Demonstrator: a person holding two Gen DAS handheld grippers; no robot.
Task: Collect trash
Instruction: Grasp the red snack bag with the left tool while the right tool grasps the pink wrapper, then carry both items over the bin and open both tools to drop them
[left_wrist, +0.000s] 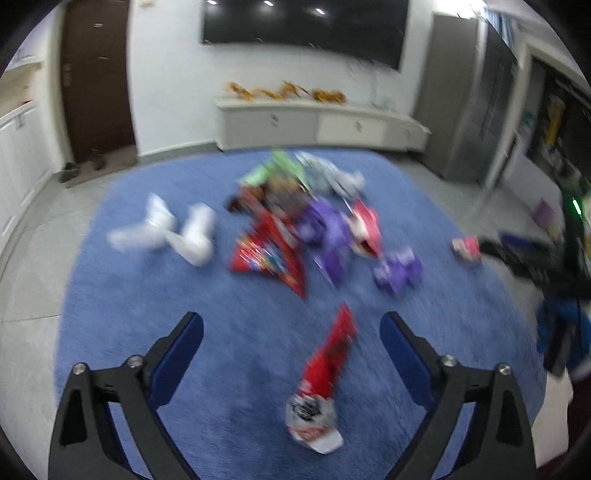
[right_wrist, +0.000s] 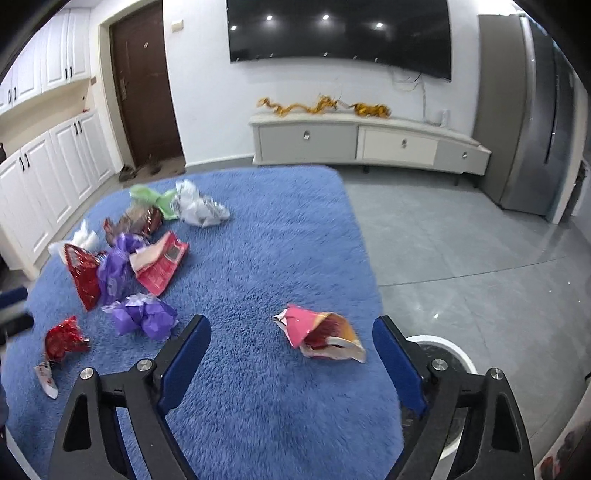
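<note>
Crumpled wrappers lie scattered on a blue rug (left_wrist: 184, 295) (right_wrist: 258, 229). In the blurred left wrist view my left gripper (left_wrist: 291, 323) hangs open above a red and white wrapper (left_wrist: 325, 373) that lies between and just ahead of its blue pads, untouched. Beyond it sit a red foil bag (left_wrist: 267, 254), purple wrappers (left_wrist: 328, 232) and white plastic (left_wrist: 173, 229). In the right wrist view my right gripper (right_wrist: 291, 325) is open over a pink and orange snack bag (right_wrist: 319, 332) lying near the rug's right edge, clear of both pads. The pile (right_wrist: 125, 258) lies to the left.
A white round bin rim (right_wrist: 443, 343) shows behind the right finger, on grey tile floor (right_wrist: 461, 240). A low TV cabinet (right_wrist: 369, 142) and a wall screen stand at the back, a brown door (right_wrist: 144, 85) and white cupboards on the left, a grey fridge (right_wrist: 532, 110) on the right.
</note>
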